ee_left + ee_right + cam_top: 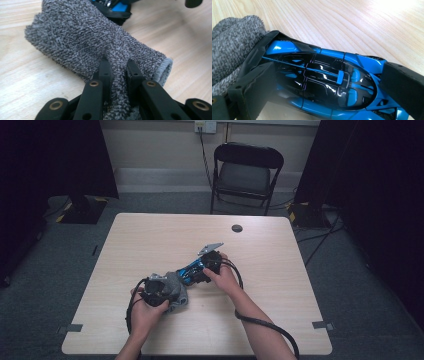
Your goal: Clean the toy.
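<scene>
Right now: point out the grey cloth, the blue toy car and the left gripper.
grey cloth (75,42), left gripper view, fuzzy top face.
blue toy car (324,80), right gripper view, black roof.
left gripper (117,72), left gripper view, between fingertips pinching cloth.

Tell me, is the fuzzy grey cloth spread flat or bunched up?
Bunched up: the grey cloth is pinched into a ridge between the left gripper jaws.

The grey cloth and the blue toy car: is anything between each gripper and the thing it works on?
Nothing visible. The left gripper already pinches a fold of the grey cloth, and the right gripper has its jaws on both sides of the blue toy car, whose one end touches the cloth.
</scene>
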Demonstrator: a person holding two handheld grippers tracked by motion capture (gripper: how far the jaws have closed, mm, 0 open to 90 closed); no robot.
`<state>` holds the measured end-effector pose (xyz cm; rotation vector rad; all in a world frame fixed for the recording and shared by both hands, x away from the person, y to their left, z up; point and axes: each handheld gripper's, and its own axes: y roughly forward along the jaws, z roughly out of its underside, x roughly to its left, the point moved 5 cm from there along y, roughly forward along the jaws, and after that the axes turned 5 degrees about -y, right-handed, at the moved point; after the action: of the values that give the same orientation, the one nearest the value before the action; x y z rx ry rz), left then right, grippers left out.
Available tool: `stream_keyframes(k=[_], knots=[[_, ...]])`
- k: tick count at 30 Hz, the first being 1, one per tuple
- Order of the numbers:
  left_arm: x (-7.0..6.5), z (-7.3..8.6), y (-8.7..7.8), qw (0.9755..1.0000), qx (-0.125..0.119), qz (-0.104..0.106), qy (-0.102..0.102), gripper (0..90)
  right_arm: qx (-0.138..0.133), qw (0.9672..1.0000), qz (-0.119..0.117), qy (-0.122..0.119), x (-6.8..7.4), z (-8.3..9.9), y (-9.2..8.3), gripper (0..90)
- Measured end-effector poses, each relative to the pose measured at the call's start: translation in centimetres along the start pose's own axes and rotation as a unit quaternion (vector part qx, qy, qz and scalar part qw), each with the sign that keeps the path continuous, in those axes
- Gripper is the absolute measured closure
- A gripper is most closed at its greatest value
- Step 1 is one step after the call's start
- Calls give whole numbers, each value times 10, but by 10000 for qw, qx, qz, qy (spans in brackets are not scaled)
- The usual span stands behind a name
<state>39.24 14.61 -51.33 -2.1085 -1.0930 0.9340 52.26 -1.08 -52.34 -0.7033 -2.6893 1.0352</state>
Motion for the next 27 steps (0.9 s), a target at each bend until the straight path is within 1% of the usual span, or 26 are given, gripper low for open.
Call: stream_keyframes(k=[1, 4, 8, 15, 17, 19, 23, 25, 26, 27], knots=[[-1, 1, 0, 10000, 10, 9, 47, 784, 12, 10000, -3, 7, 0, 0, 0, 2], [-7, 3, 0, 9999, 51, 93, 72, 784, 20, 10000, -6, 10, 0, 0, 0, 2], [-15, 5, 2, 9997, 98, 163, 178, 784, 16, 10000, -1, 10, 0, 0, 0, 2], [-32, 8, 5, 9986, 194, 314, 366, 784, 17, 10000, 12, 10, 0, 0, 0, 2], [-37, 9, 6, 9982, 220, 365, 421, 784, 11, 10000, 8, 8, 0, 0, 0, 2], [-41, 10, 7, 9974, 264, 425, 521, 784, 7, 10000, 5, 6, 0, 0, 0, 2], [-47, 11, 8, 9962, 313, 531, 617, 783, 6, 10000, 4, 7, 0, 0, 0, 2], [-51, 11, 8, 9957, 335, 592, 635, 783, 6, 10000, -1, 11, 0, 0, 0, 2], [-53, 12, 8, 9950, 341, 626, 705, 783, 6, 10000, 4, 7, 0, 0, 0, 2], [-54, 12, 8, 9946, 349, 655, 721, 783, 7, 10000, 2, 13, 0, 0, 0, 2]])
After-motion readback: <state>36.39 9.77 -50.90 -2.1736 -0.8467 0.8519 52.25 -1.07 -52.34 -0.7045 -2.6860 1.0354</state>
